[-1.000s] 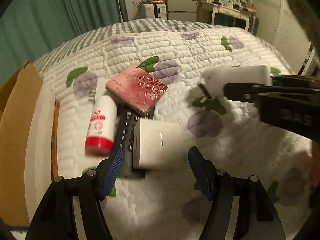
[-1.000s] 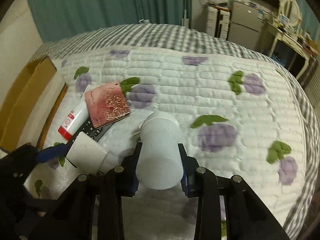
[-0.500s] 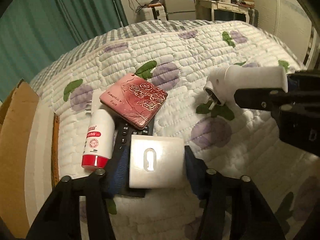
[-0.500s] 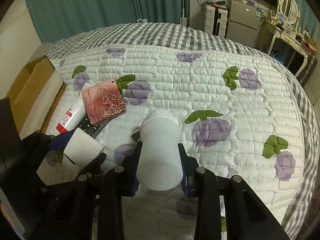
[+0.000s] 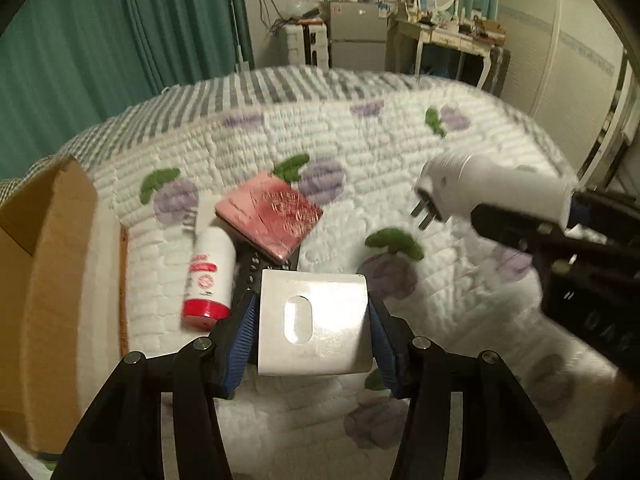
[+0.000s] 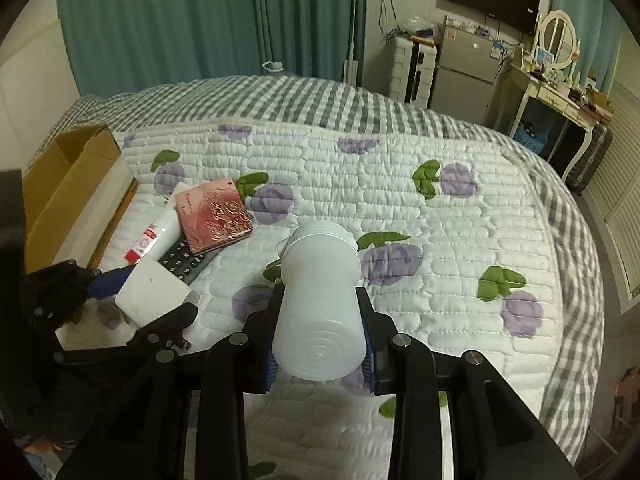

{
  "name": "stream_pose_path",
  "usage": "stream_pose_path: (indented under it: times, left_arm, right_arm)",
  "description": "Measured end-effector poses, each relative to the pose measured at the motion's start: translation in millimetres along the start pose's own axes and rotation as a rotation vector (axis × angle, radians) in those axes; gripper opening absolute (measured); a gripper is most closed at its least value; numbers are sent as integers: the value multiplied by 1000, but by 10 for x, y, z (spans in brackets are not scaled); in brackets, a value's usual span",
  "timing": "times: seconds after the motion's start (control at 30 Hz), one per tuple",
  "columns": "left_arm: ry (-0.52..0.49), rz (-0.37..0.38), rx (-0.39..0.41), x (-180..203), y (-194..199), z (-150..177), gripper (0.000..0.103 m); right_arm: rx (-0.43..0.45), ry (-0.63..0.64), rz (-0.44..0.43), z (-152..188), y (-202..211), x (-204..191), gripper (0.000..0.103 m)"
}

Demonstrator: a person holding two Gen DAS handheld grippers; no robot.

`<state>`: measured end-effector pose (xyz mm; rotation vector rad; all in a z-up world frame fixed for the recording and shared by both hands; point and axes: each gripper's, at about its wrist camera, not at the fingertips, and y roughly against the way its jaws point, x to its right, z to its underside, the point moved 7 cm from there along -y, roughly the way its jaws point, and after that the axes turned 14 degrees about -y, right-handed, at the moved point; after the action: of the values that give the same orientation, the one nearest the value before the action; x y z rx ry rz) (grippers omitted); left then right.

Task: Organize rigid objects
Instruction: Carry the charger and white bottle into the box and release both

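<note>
Between the blue pads of our left gripper sits a flat white box with an oval hang-slot in its face, clamped on both side edges and lifted clear of the quilted bedspread. Just ahead of that gripper and slightly to its left lie the things not yet sorted: a white bottle with a red cap on its side, a black remote control partly hidden under a pink rose-patterned case, which leans across the remote's far end. Far to the left of the gripper stands the open cardboard box, which we take to be where the objects belong. Our right gripper is closed around a white cylindrical plug adapter, its metal prongs pointing forward and away from us, held in the air off to the right of the left gripper. The risks, as we judge them: the white box is smooth and pinched only at its edges, so a quick swing toward the carton could let it twist or slide out; the adapter is round and could roll in the pads; and with both grippers heading for one carton, they may collide at its rim or catch on the raised flap.
</note>
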<state>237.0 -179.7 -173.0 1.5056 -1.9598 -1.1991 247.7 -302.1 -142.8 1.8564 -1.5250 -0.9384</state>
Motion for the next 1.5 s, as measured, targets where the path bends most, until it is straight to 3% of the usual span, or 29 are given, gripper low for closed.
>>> stream_pose_path:
  times: [0.43, 0.63, 0.8, 1.13, 1.27, 1.5]
  left_arm:
    - [57, 5, 197, -654, 1237, -293, 54]
    - [63, -18, 255, -1160, 1724, -250, 54]
    - [67, -61, 263, -1635, 1910, -60, 54]
    - [139, -84, 167, -2387, 1518, 599, 54]
    - [154, -58, 131, -2492, 1250, 813, 54]
    - [146, -33, 87, -2482, 903, 1050, 54]
  right_arm:
    - [122, 19, 29, -290, 991, -551, 31]
    - [198, 71, -5, -496, 1498, -1201, 31]
    - [212, 99, -73, -503, 1585, -1781, 31]
    - [165, 100, -188, -293, 1157, -2725, 31]
    - [129, 126, -171, -150, 820, -2967, 31]
    - [74, 134, -134, -48, 346, -3057, 31]
